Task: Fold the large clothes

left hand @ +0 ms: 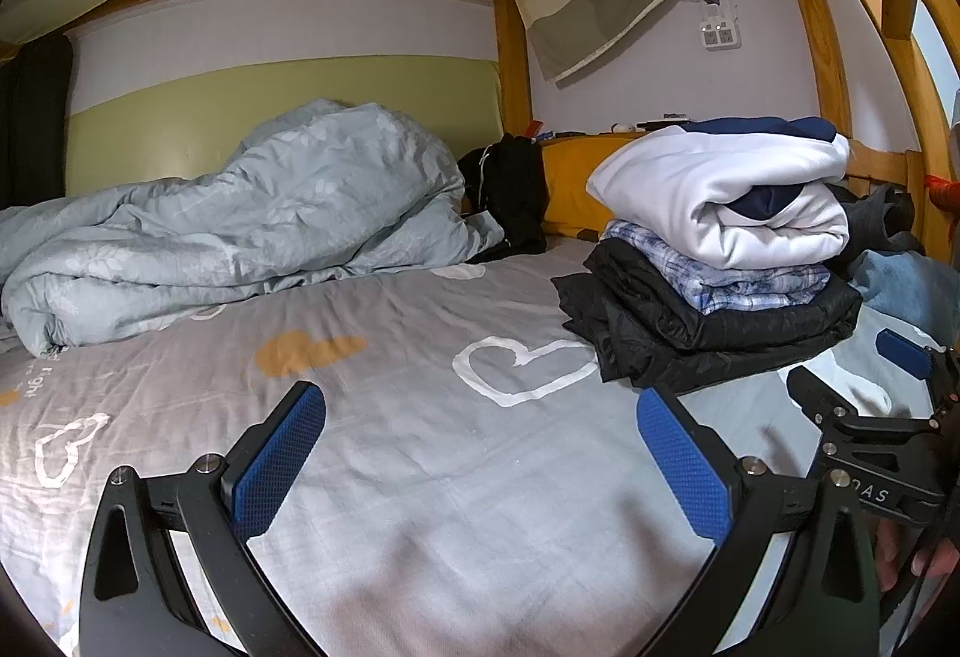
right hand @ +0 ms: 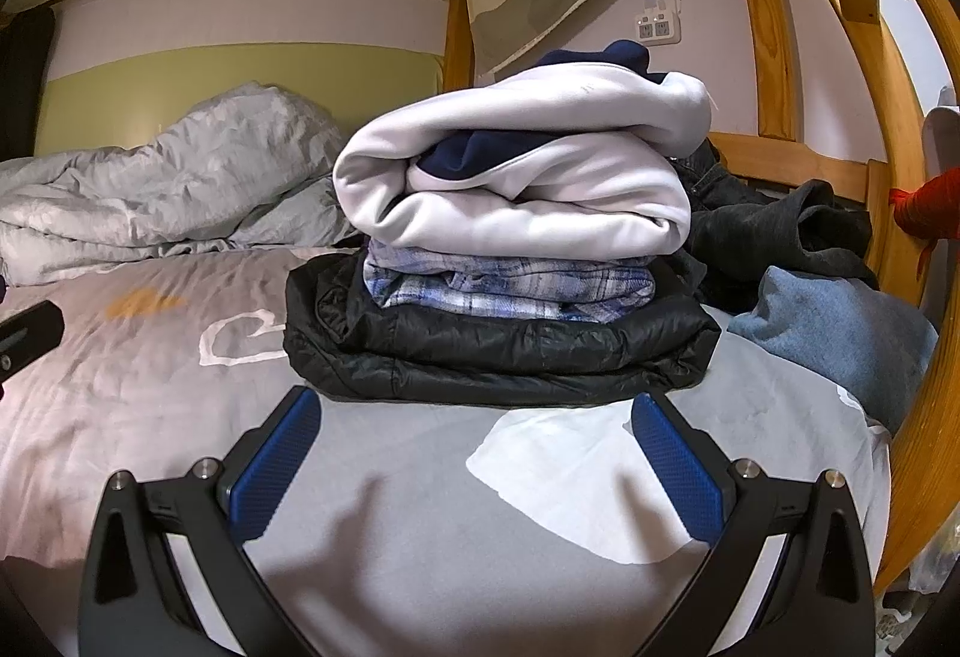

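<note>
Both grippers hang just above the sheet point(left hand: 420, 357) with jaws spread wide and nothing between them. The left gripper point(left hand: 480, 453) looks across a bare stretch of bed; the right gripper point(right hand: 477, 456) faces the stack point(right hand: 510, 261) head on, and the stack sits just past its fingertips. That stack holds three folded pieces: a black jacket point(right hand: 498, 351) at the bottom, a plaid shirt point(right hand: 510, 282) in the middle, a white and navy top point(right hand: 516, 177) above, with their long edges running across the right gripper's view. In the left view the same stack lies ahead and to the right, farther off. The clothes that look unfolded lie behind and to the right of the stack, against the wooden rail point(right hand: 798, 159): a dark heap point(right hand: 780, 231) and a blue garment point(right hand: 840, 333) nearer the bed edge. So the next piece lies to the right of both grippers, and the right gripper is clearly the nearer one; the blue garment is off its right finger, beside the stack and apart from the jaws. Its long axis cannot be told, since it is bunched. A reach to it would have to pass the jacket's right corner without dragging the stack. A crumpled quilt point(left hand: 240, 213) fills the far left of the bed, well apart from all this.
</note>
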